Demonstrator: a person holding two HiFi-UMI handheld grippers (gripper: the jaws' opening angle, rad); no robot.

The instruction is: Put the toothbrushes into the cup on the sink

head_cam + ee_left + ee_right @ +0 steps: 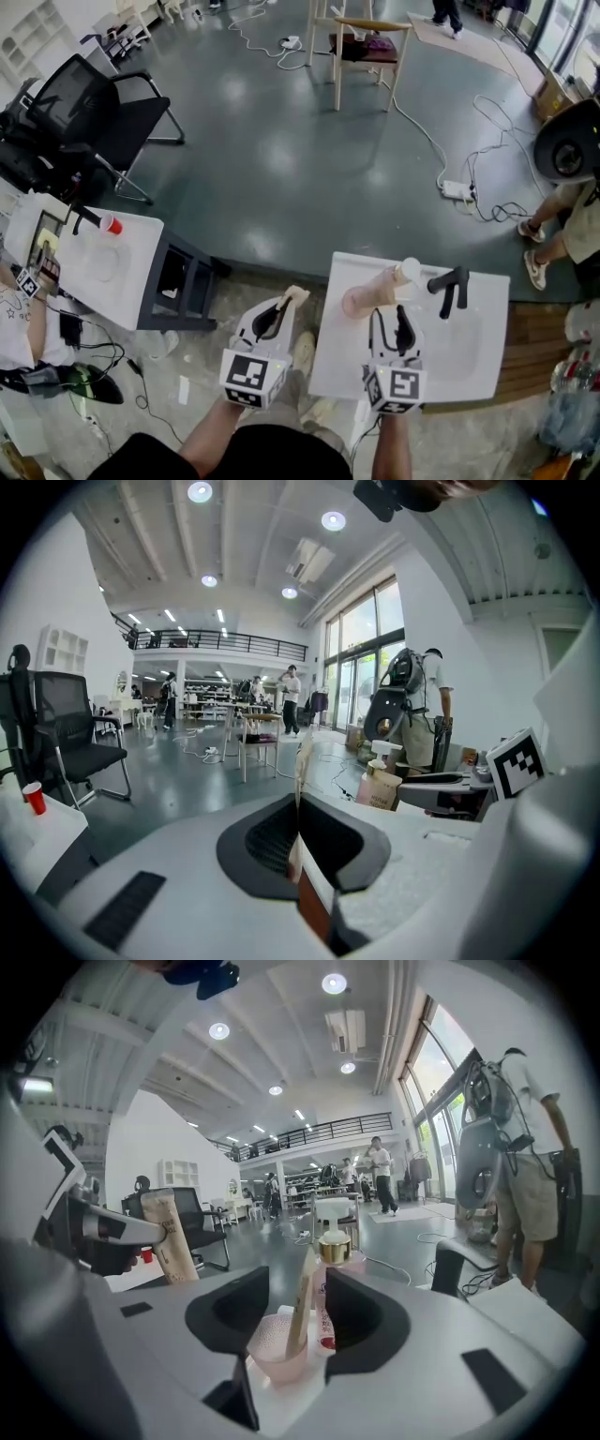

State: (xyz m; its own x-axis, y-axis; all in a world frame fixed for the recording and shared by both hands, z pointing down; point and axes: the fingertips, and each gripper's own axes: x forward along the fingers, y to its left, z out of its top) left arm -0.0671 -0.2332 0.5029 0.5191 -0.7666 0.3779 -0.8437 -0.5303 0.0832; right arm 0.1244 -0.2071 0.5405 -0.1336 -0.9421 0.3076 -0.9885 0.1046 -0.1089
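Note:
A pink cup (354,302) stands at the back left of the white sink (347,366), with one beige wrapped toothbrush (384,283) leaning in it. My right gripper (390,323) hangs over the sink just in front of the cup. In the right gripper view the cup (278,1349) and its toothbrush (302,1312) sit between the jaws of the right gripper (297,1288), which stand open and clear of both. My left gripper (277,314), left of the sink, is shut on a second beige wrapped toothbrush (302,761) that points up and away.
A pump soap bottle (410,269) and a black faucet (450,286) stand behind the basin. A second white sink unit (94,262) with a red cup (111,225) is at the left. Beyond are a black office chair (84,112), a wooden chair (366,47), floor cables and a person (562,234).

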